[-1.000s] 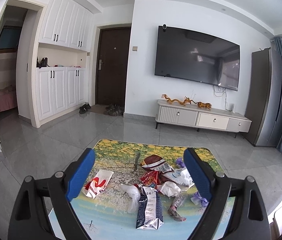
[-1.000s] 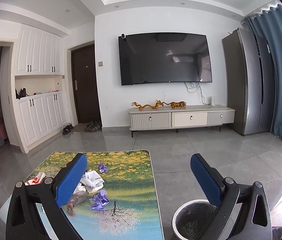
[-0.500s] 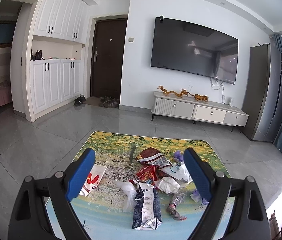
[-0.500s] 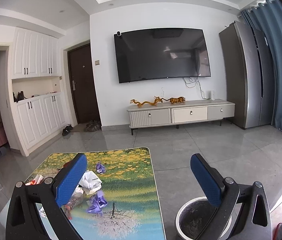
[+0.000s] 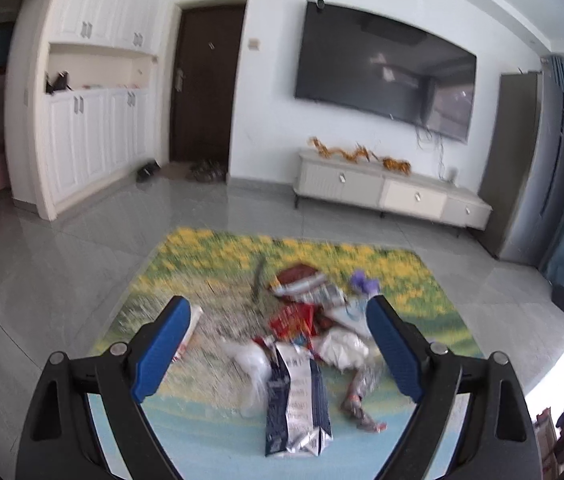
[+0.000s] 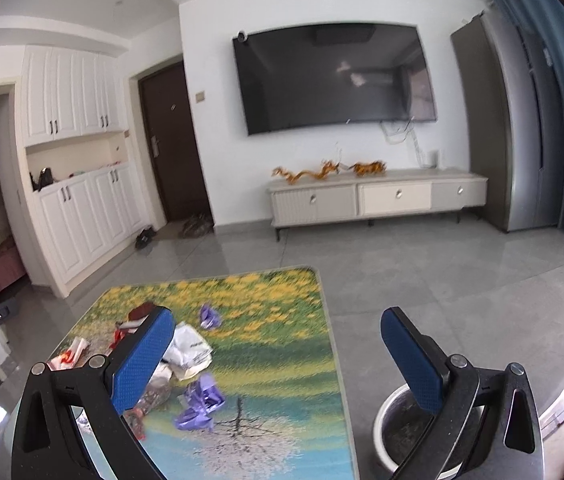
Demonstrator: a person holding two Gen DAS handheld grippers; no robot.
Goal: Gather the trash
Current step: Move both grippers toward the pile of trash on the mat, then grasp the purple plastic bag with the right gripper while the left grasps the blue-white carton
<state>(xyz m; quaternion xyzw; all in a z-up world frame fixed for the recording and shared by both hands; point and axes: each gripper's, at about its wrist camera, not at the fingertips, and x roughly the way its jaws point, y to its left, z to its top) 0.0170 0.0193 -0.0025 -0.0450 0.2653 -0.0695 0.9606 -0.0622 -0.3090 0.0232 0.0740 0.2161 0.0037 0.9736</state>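
A pile of trash lies on a low table with a flower-print top [image 5: 210, 264]. It includes a dark blue and silver snack bag [image 5: 296, 408], red wrappers [image 5: 294, 316], a white crumpled bag [image 5: 342, 348] and a clear plastic bag [image 5: 252, 368]. My left gripper [image 5: 278, 344] is open and empty above the pile. In the right wrist view the table [image 6: 282, 320] carries purple wrappers [image 6: 200, 404] and a white bag [image 6: 190, 350]. My right gripper [image 6: 282, 356] is open and empty over the table's right edge. A round trash bin [image 6: 394, 424] stands on the floor to the right.
A red and white wrapper [image 5: 186, 336] lies apart at the pile's left. A TV cabinet [image 6: 378, 200] stands by the far wall under a wall TV [image 6: 334, 80]. A tall grey fridge [image 6: 510, 128] and blue curtains stand at the right. Grey tile floor surrounds the table.
Both grippers have tilted down and moved closer to the table, so the trash pile looks larger in the left view. Both stay open and empty.
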